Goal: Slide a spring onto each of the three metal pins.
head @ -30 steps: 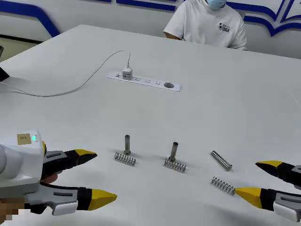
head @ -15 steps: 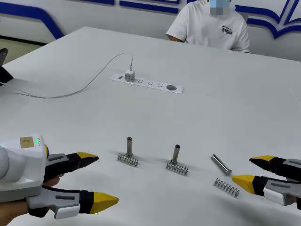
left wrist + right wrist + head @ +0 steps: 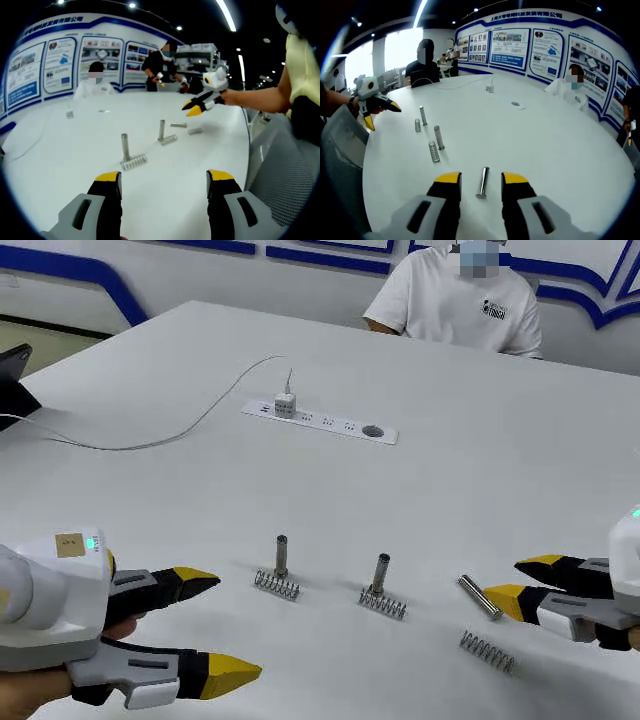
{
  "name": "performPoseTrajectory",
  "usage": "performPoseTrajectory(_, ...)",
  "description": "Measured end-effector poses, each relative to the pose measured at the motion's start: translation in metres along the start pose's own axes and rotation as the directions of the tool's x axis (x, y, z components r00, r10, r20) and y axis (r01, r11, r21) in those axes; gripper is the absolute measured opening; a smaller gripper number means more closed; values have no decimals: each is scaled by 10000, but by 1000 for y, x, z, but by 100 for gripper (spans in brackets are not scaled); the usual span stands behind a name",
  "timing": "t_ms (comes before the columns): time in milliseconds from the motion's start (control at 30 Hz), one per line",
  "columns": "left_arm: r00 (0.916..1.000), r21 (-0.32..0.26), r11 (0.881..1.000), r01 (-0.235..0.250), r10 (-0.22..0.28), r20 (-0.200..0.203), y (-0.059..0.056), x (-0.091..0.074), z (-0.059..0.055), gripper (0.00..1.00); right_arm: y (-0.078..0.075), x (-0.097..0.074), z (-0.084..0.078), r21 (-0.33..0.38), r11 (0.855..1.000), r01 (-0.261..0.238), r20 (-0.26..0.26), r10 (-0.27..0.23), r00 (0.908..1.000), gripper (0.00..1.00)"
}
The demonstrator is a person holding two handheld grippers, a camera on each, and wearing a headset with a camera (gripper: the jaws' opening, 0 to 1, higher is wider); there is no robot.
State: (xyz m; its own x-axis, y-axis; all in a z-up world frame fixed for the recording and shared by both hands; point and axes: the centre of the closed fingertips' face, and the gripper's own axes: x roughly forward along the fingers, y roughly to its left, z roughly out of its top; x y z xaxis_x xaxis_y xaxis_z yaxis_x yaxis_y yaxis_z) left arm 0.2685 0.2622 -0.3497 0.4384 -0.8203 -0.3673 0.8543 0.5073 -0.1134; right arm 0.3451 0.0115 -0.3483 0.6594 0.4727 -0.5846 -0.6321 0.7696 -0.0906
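Yellow tips of my right gripper (image 3: 505,578) sat spread either side of the lying pin (image 3: 483,181), not pinching it. My left gripper (image 3: 237,626) hung wide open, holding nothing. On the table (image 3: 450,490), the 1st standing pin (image 3: 282,555) had the 1st spring (image 3: 277,586) at its foot, the 2nd standing pin (image 3: 381,573) had the 2nd spring (image 3: 383,604), and the 3rd spring (image 3: 487,651) lay near the lying pin.

Too small and blurred to read: dark logo (image 3: 494,309) on a white T-shirt (image 3: 450,295), blue lettering (image 3: 527,15) above wall posters (image 3: 510,47).
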Motion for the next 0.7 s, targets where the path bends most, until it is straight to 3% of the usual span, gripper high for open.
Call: performPoseTrajectory(700,10000,-131,9999,-42,42,40,-1,2,-4,70,-8,42,-5,312,9994,132,-1332,-89,9910,18)
